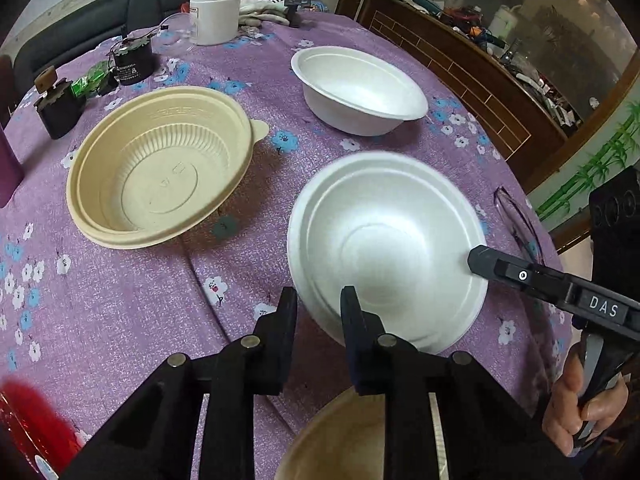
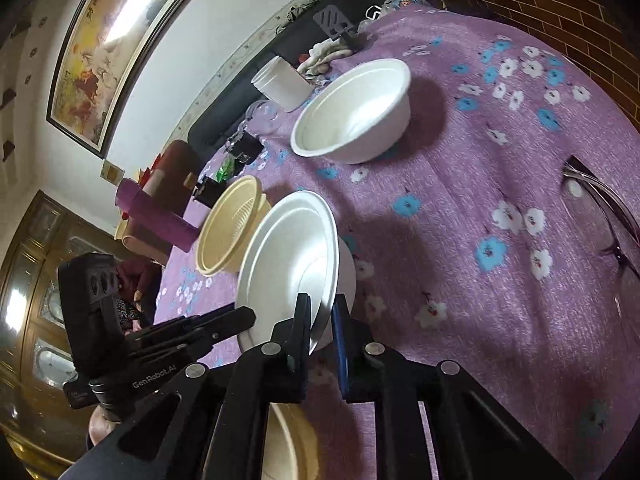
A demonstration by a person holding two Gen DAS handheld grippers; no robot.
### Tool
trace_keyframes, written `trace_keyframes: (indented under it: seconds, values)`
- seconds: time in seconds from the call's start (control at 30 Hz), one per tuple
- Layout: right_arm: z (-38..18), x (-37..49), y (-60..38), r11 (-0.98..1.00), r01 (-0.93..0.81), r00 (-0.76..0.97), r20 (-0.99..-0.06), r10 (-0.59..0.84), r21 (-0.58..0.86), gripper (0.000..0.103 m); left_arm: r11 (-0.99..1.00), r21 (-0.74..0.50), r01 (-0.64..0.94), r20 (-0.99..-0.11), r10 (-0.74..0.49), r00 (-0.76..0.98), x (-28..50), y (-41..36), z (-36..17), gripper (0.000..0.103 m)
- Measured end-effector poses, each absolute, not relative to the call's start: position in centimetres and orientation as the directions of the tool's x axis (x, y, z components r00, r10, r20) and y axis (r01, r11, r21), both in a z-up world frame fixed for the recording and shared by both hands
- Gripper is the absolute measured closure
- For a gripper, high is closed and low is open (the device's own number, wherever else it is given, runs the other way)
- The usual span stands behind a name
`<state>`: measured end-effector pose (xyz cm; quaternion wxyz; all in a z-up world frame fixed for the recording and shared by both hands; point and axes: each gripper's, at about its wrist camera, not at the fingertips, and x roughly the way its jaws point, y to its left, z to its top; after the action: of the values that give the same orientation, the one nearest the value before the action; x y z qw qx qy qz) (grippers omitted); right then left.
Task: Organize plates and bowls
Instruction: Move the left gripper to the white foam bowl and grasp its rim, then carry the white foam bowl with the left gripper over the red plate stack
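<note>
My left gripper [image 1: 319, 300] and right gripper [image 2: 320, 312] each pinch opposite rim edges of the near white bowl [image 1: 384, 240], tilted on the surface [image 1: 160, 300]. The far white bowl [image 1: 356, 88] lies straight ahead (likely nesting target).

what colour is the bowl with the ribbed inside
Beige, or pale tan: the ribbed bowl shows best in the left wrist view, on the purple floral tablecloth.

A framed painting [image 2: 116, 48] hangs upper left on a white wall [image 2: 224, 36]; a dark sofa [image 1: 120, 12] lines the purple floral surface [image 1: 140, 280].
</note>
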<state>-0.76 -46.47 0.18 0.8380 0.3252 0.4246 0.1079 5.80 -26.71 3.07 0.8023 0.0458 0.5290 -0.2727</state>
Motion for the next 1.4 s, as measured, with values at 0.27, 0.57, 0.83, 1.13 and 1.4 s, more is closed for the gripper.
trace_keyframes:
  seconds: [0.27, 0.57, 0.83, 1.13, 1.4]
  values:
    - [-0.5, -0.8, -47.4, 0.77, 0.136, 0.622, -0.659, 0.424, 0.623, 0.089, 0.875, -0.198, 0.442, -0.875, -0.361, 0.321, 7.8, -26.7, 2.5, 0.062]
    - [0.2, -1.5, -47.0, 0.799, 0.135, 0.656, -0.658, 0.371, 0.585, 0.089, 0.857, -0.147, 0.493, -0.832, -0.377, 0.407, 5.7, -27.7, 4.7, 0.09]
    - [4.6, -3.8, -45.2, 0.83, 0.064, 0.722, -0.6, 0.345, 0.554, 0.089, 0.863, -0.09, 0.497, -0.756, -0.384, 0.53, 1.8, -25.2, 9.3, 0.088]
    - [5.8, -4.7, -38.3, 0.852, -0.073, 0.683, -0.596, 0.422, 0.519, 0.088, 0.916, -0.072, 0.394, -0.742, -0.313, 0.593, -2.1, -17.6, 8.8, 0.086]
    - [4.4, -4.1, -30.8, 0.861, -0.172, 0.597, -0.645, 0.477, 0.478, 0.087, 0.95, -0.091, 0.299, -0.751, -0.262, 0.606, -4.5, -10.9, 7.4, 0.077]
